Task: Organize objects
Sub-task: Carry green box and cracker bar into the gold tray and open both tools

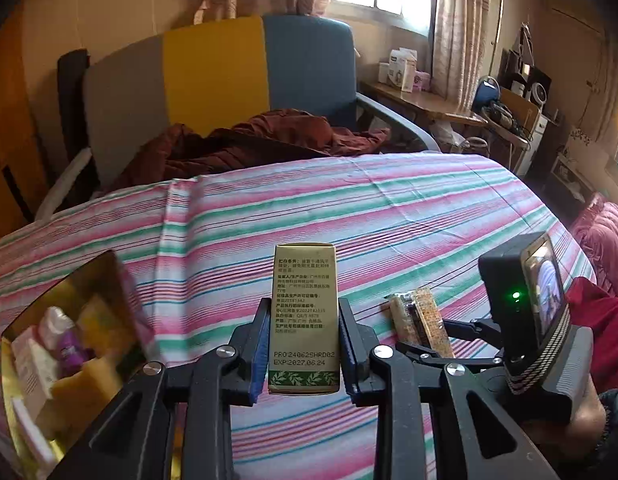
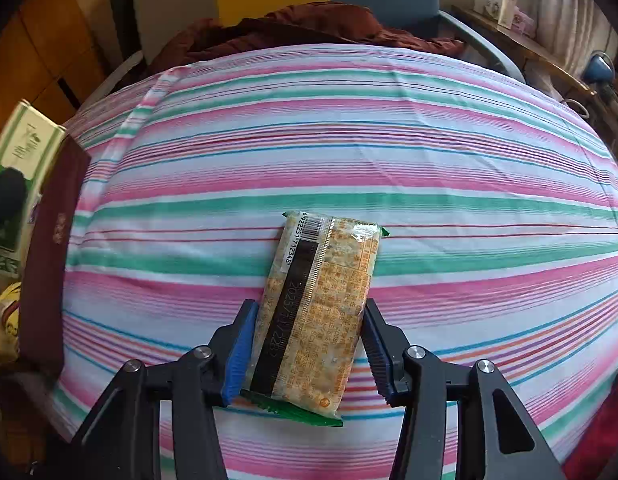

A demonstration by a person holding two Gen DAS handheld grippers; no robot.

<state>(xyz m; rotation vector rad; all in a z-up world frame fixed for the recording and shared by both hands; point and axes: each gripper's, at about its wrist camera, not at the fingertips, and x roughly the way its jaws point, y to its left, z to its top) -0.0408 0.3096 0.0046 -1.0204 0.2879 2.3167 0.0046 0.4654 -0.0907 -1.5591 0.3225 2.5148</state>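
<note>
Box [image 1: 305, 312] clamped in left claw [image 1: 304, 344]; snack pack [image 2: 317, 312] in right claw [image 2: 309, 344].

A pink, teal and white striped sheet [image 2: 389, 152] covers the tabletop. The pale gold carton [image 1: 305, 320] bears dark print and a green leaf band. The snack packet [image 2: 321, 312] is speckled tan with orange print, a black strip and green ends. Blue pads [image 2: 239, 356] line each black claw. Behind, a chair [image 1: 213, 80] shows grey, yellow and blue panels.
</note>
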